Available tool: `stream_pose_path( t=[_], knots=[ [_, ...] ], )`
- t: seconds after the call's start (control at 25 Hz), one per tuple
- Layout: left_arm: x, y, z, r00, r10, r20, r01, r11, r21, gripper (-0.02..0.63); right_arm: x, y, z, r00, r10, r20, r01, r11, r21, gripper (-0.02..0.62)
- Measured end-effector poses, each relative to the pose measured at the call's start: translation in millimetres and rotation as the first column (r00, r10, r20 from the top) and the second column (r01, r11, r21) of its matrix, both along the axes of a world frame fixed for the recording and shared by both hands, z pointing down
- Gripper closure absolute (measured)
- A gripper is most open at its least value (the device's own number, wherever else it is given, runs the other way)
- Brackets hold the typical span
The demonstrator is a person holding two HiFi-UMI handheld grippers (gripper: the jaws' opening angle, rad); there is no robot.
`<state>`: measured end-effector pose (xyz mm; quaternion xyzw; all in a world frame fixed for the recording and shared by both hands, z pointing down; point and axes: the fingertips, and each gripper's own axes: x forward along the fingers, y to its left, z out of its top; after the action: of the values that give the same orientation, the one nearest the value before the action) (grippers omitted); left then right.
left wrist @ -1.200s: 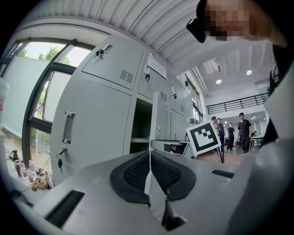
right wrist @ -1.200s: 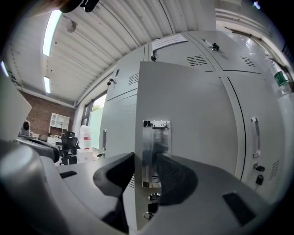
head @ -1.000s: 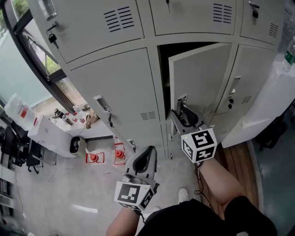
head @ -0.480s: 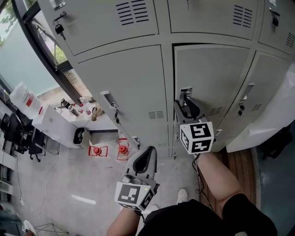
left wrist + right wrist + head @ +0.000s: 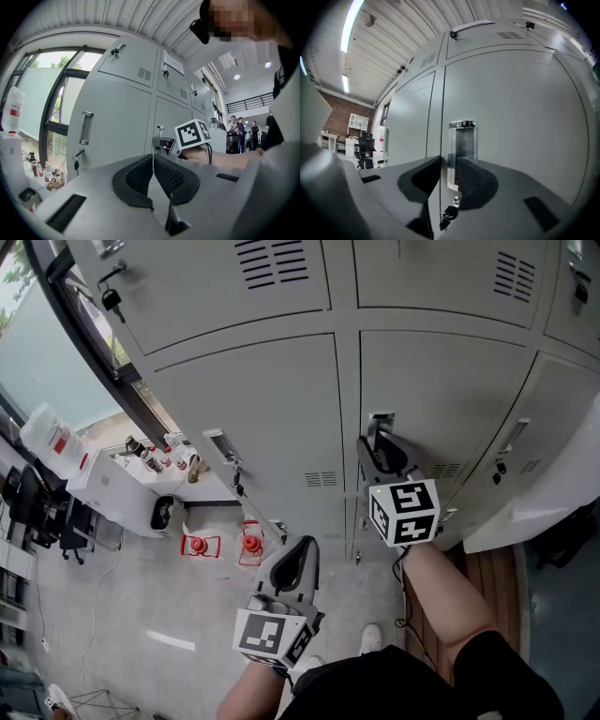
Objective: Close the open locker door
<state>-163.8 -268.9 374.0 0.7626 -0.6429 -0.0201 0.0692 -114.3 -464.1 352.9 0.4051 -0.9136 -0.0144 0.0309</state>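
Observation:
The grey locker door [image 5: 441, 390] lies flush with the locker front. My right gripper [image 5: 380, 451] is right at the door's chrome handle [image 5: 380, 418]. In the right gripper view the handle [image 5: 462, 150] stands just beyond my right gripper [image 5: 449, 176]. Its jaws are closing, and a narrow gap between the pads shows the handle's left edge and the door seam. A small key [image 5: 449, 213] hangs below the handle. My left gripper [image 5: 293, 559] hangs low and away from the lockers, shut on nothing, and its pads [image 5: 140, 176] meet.
A neighbouring locker door with its own handle [image 5: 222, 446] and key is at the left. Beyond it are a window, a white box [image 5: 103, 488] with small bottles, and red items [image 5: 197, 545] on the floor. A white panel [image 5: 553, 493] stands at the right. Several people [image 5: 241, 133] stand far off.
The locker door has swung from ajar to flush with the front. My right gripper followed it in to the handle. The left gripper has not moved.

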Motion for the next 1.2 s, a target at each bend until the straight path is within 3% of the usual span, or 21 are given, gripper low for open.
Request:
stream_pose_path(
  t=[0.6,0.88,1.2],
  knots=[
    [16,-27,-1,0.999,0.049,-0.02,-0.048,0.999,0.02,0.586,0,1,1,0.998,-0.057,-0.016,0.057,0.998,0.015,0.443],
    [14,-20,1,0.998,0.052,-0.017,-0.053,0.999,-0.005,0.586,13,2,2,1.0,-0.025,-0.015,0.025,1.0,0.016,0.446],
    [18,-11,0,0.996,0.091,-0.016,-0.09,0.995,0.035,0.586,35,20,5,1.0,0.012,-0.025,-0.012,1.0,0.005,0.445]
  ],
)
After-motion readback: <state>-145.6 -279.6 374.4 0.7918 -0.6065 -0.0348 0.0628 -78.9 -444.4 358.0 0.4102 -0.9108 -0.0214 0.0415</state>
